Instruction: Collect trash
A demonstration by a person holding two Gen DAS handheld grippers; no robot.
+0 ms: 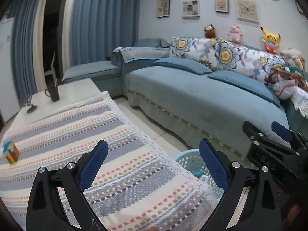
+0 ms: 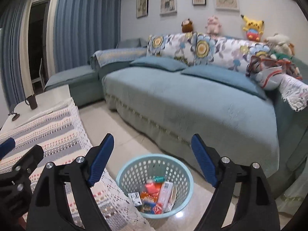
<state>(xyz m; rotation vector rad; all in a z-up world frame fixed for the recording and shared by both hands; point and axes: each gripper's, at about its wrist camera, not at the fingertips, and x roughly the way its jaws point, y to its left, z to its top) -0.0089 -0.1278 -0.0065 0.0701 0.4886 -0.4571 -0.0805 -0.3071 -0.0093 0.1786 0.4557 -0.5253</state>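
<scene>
A light blue perforated basket (image 2: 123, 175) stands on the floor beside the table; it holds several wrappers and small boxes (image 2: 156, 194). Its rim also shows in the left wrist view (image 1: 184, 158). My right gripper (image 2: 152, 144) is open and empty, above the basket. My left gripper (image 1: 153, 150) is open and empty, over the table's near right corner. The right gripper shows at the right edge of the left wrist view (image 1: 269, 136). The left gripper shows at the left edge of the right wrist view (image 2: 19, 163).
The table carries a striped lace-edged cloth (image 1: 77, 134). A multicoloured cube (image 1: 11, 153) lies at its left; a dark mug (image 1: 53, 93) and a small dark stand (image 1: 30, 107) sit at its far end. A blue sofa (image 2: 192, 104) runs along the right.
</scene>
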